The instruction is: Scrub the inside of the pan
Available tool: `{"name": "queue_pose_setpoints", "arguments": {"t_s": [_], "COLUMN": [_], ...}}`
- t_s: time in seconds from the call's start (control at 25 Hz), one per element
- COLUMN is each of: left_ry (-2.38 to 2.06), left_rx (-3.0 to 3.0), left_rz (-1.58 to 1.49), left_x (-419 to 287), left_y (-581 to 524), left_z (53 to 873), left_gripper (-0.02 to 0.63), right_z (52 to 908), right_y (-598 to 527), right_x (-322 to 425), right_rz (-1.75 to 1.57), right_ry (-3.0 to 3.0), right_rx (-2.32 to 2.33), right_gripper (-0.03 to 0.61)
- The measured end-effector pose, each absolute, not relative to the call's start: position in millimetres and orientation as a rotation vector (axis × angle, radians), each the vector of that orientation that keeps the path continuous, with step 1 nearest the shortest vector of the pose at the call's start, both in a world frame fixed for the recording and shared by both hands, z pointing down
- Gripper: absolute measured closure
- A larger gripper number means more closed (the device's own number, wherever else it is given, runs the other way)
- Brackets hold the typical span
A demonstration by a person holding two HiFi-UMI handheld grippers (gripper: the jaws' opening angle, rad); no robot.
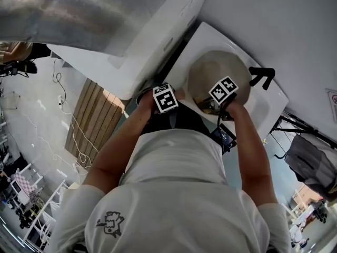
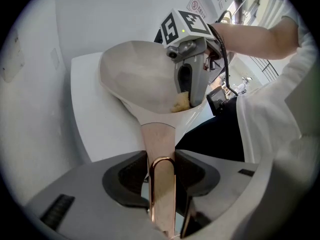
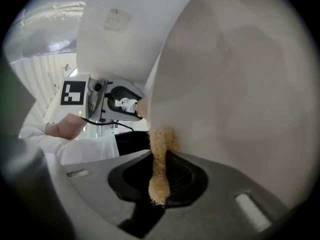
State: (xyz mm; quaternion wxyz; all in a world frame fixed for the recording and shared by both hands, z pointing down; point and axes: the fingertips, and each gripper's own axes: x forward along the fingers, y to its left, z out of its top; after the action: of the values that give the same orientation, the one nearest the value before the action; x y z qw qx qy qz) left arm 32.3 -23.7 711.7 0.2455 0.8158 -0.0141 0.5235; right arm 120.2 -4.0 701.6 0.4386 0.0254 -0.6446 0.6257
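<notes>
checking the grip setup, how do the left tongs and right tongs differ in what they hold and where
The left tongs are shut on the copper-coloured pan handle; the right tongs are shut on a tan sponge. The left tongs sit outside the pan, at its handle end; the right tongs reach inside it, sponge against the inner wall. Both are clamped on something.

No wording can be read. A wall sign (image 2: 195,5) bearing a red prohibition ring hangs above the pan (image 2: 135,74); its print is too small to make out. Black-and-white square markers cover the cube (image 2: 182,26) over the pan's near rim. A small dark graphic (image 1: 109,224), without legible letters, marks the shirt (image 1: 179,194) below the pan.
</notes>
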Motion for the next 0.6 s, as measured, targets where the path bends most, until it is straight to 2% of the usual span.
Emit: {"name": "queue_pose_setpoints", "arguments": {"t_s": [0.2,0.6], "left_ry": [-0.023,-0.041], "left_rx": [2.217,2.220], "left_rz": [1.434,1.451], "left_x": [32.5,33.2], "left_y": [-22.5,-25.4], "left_z": [713.3,713.5], "left_gripper": [0.445,0.445], "right_z": [699.2,704.6], "right_y": [11.4,19.0], "right_x": [148.7,231.1], "right_rz": [1.470,1.066], "right_ry": [-1.468,-1.106], "right_rx": [0.034,0.004], "right_gripper": [0.522,0.522]}}
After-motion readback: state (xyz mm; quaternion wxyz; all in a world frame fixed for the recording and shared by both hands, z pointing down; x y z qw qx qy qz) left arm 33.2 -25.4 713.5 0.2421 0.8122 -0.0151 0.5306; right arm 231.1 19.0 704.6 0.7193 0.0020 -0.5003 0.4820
